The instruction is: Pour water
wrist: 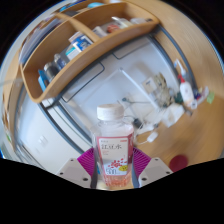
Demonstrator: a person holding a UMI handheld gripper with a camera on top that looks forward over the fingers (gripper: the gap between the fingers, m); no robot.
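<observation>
A clear plastic bottle [112, 145] with a white cap, a pink-and-white label and pinkish liquid stands upright between my fingers. My gripper [112, 165] has its magenta pads [87, 162] pressed against both sides of the bottle, so it is shut on it. The whole view is tilted, with the bottle held up in front of a white table [105, 85]. A small white cup [185, 95] stands on the table beyond the bottle, to the right.
A wooden shelf unit [70, 45] holding bottles and jars stands beyond the table to the left. A cluster of small things [155, 92] lies on the table's far right. A dark red object [178, 162] sits low to the right of the fingers.
</observation>
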